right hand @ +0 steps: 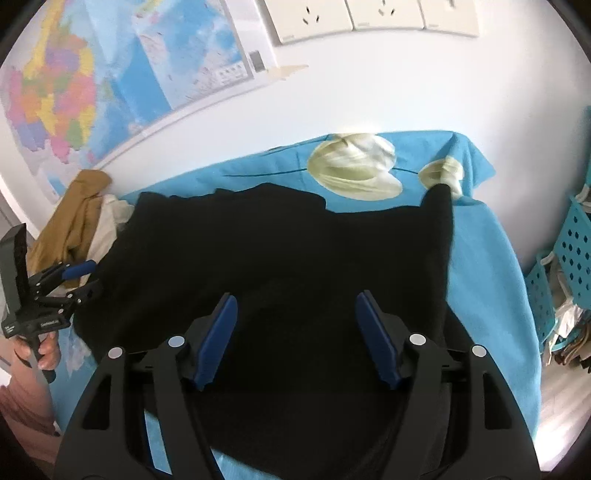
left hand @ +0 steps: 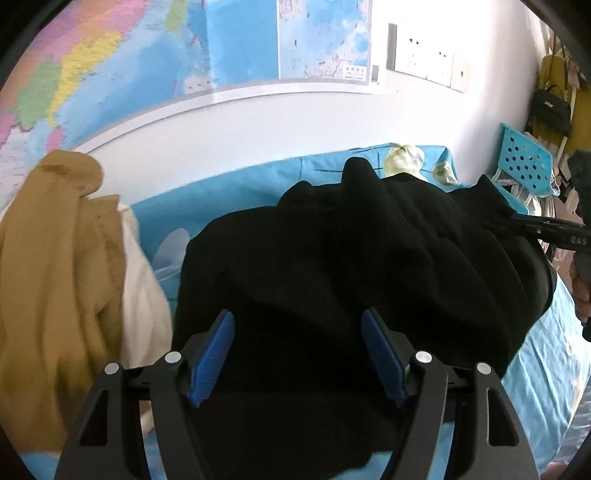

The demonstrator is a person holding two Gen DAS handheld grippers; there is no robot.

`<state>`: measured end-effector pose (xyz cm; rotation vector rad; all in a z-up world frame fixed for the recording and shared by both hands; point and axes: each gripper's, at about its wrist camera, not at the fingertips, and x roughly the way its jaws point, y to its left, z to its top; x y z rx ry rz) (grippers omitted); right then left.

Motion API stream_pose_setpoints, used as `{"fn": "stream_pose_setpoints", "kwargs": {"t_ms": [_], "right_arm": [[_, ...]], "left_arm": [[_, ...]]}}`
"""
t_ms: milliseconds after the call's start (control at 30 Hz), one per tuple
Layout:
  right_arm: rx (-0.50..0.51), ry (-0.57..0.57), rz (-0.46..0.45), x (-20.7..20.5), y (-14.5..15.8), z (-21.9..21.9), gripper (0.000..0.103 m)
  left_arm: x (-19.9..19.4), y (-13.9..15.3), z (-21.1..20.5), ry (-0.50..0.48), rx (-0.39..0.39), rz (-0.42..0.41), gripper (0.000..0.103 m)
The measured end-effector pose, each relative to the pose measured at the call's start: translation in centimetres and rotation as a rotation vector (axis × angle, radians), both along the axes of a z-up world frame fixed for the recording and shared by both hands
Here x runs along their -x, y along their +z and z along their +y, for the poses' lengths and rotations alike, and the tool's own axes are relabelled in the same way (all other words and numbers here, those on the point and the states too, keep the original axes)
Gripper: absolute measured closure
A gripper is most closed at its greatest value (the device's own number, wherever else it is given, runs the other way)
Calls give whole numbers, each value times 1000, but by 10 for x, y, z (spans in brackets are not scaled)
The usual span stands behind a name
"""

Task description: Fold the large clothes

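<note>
Nearest each lens, the two hand-held tools appear with their blue pads spread apart: the left gripper [left hand: 297, 354] hangs over the near edge of the black garment [left hand: 351, 258] with dark cloth showing in the gap but neither pad pressing on it, and the right gripper [right hand: 295, 339] is likewise spread above the same garment [right hand: 277, 258], nothing pinched. In the right wrist view the left gripper [right hand: 83, 277] is seen from the side at the garment's left edge, held by a hand [right hand: 44, 354] (only the fingers show). The garment lies rumpled across the middle of the blue bedsheet [right hand: 487, 266], which bears a pale flower print [right hand: 354, 170] beyond the cloth's far edge. To the left of the garment a heap of tan and cream clothes [left hand: 62, 266] rests against the wall. A perforated blue basket [left hand: 524, 162] stands past the bed's right side. Farthest back, a coloured wall map [right hand: 66, 96] and white wall sockets [right hand: 369, 14] occupy the white wall.
</note>
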<state>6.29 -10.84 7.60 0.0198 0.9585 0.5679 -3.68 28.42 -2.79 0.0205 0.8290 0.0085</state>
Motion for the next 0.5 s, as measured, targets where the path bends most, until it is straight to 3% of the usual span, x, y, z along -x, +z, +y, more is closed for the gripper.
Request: {"fn": "stream_pose_setpoints", "kwargs": {"t_ms": [200, 333, 433, 500], "right_arm": [[46, 0, -24, 30, -10, -10, 35], [90, -38, 25, 21, -34, -15, 39], [50, -74, 61, 15, -38, -19, 38], [31, -86, 62, 19, -30, -22, 38]], "left_arm": [[20, -4, 2, 15, -3, -13, 31], [17, -17, 7, 33, -11, 8, 30], [7, -34, 19, 66, 32, 50, 29], [12, -32, 21, 71, 41, 37, 29]]}}
